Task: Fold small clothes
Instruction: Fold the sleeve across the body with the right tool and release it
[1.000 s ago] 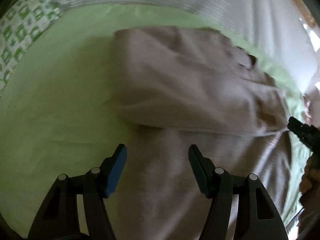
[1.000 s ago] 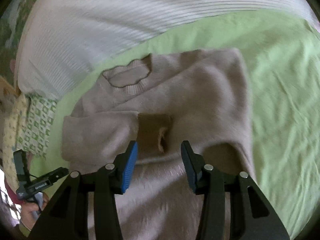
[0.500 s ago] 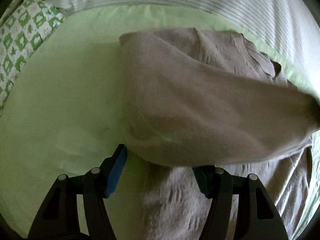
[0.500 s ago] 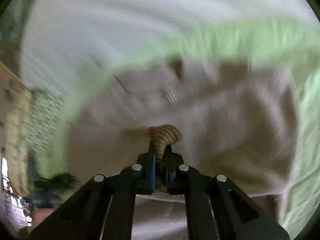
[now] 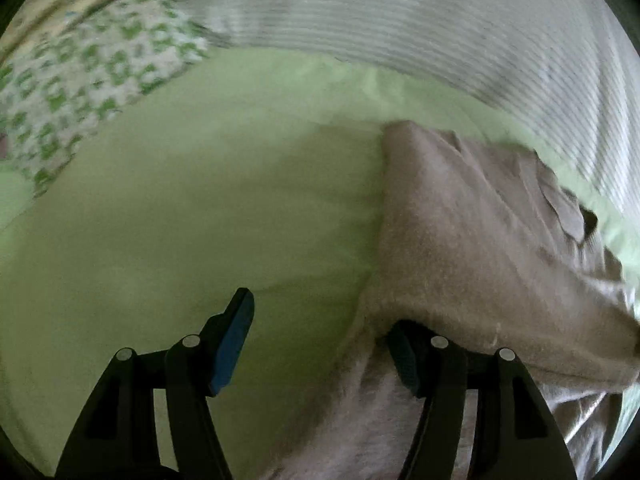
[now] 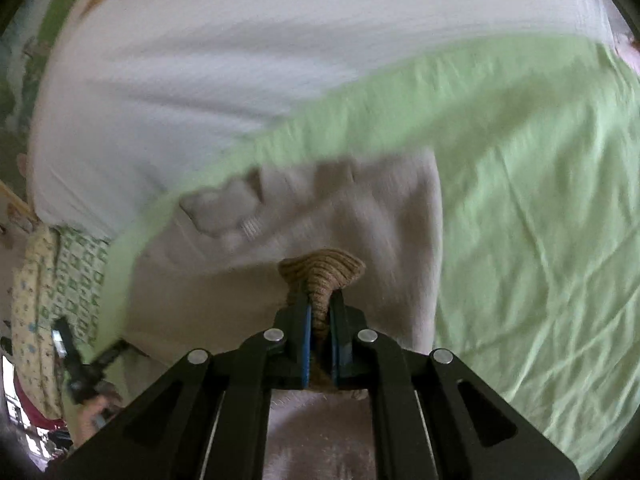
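Bunching sweater cuff (image 6: 320, 280) between right fingers (image 6: 305, 344)

A pale green, creased cotton bedsheet (image 5: 168, 208) covers the bed, filling both views. Toward twelve o'clock lies a white ribbed blanket (image 5: 420, 28); at ten o'clock, a white pillow with green square print (image 5: 84, 80). The light is dim and soft.

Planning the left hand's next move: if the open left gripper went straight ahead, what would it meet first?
Probably the green sheet: the left gripper points mostly at bare sheet, with the sweater just beside its right finger. Depth is unclear.
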Tool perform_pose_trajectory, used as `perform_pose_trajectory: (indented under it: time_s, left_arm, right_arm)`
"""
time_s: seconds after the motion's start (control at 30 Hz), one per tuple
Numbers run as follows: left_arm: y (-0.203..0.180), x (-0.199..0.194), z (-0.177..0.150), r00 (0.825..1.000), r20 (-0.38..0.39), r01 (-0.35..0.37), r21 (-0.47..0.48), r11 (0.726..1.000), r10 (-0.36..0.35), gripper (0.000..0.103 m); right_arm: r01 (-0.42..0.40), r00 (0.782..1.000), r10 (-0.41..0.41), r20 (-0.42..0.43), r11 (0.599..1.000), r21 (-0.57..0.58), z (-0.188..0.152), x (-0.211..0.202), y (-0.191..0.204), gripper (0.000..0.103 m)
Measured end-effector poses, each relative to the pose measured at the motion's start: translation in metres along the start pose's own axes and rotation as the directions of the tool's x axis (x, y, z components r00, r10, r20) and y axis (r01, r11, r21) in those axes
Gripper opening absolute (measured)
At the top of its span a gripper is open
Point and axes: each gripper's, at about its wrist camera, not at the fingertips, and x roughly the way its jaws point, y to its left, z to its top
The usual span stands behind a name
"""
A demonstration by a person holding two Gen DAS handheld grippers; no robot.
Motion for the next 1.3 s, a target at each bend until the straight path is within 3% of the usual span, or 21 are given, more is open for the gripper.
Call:
perform_pose_trajectory:
  time_s: [0.17,0.47,0.67,0.87,0.97,1.03,1.1,1.3]
  left_arm:
    - [0.014,0.013,-0.01,0.998,-0.056,0.005,-0.07,0.998,-0.009,0.061]
    - [-0.013,0.007,-0.017,0.998,-0.05,0.045,0.045,0.998,-0.042,0.06]
    - [-0.011,0.018,-0.022,0.996,-0.079,0.042,0.027,0.999,-0.04,0.059]
    - [-0.011,0.029,-0.021,0.995,-0.094,0.027,0.053,0.998,-0.022,0.06]
    - [-0.008,0.029,-0.021,0.995,-0.093,0.028,0.055,0.998,-0.023,0.06]
    - [-0.004,0.026,-0.02,0.995,-0.094,0.03,0.037,0.999,-0.027,0.061]
    - [-0.002,0.026,-0.021,0.995,-0.097,0.032,0.024,0.999,-0.03,0.061]
    - [0.009,0.02,-0.025,0.992,-0.119,0.041,0.024,0.999,-0.037,0.062]
  right_arm:
    - [0.036,0.998,-0.038,-0.047,0.998,-0.048,-0.014,0.014,0.0,0.008]
    - [0.119,0.993,-0.117,0.022,0.987,-0.11,-0.003,-0.003,-0.004,0.008]
    - [0.17,0.984,-0.165,0.063,0.981,-0.088,0.001,-0.005,-0.015,0.008]
    - [0.204,0.979,-0.206,-0.007,0.972,-0.116,-0.006,0.02,-0.022,0.009]
    - [0.206,0.978,-0.208,-0.006,0.973,-0.107,-0.005,0.018,-0.022,0.018]
    - [0.194,0.98,-0.197,-0.019,0.977,-0.086,-0.004,0.013,-0.024,0.032]
    - [0.209,0.978,-0.21,-0.003,0.975,-0.074,-0.008,0.004,-0.025,0.053]
    - [0.196,0.98,-0.195,0.039,0.98,-0.033,-0.023,-0.023,-0.029,0.053]
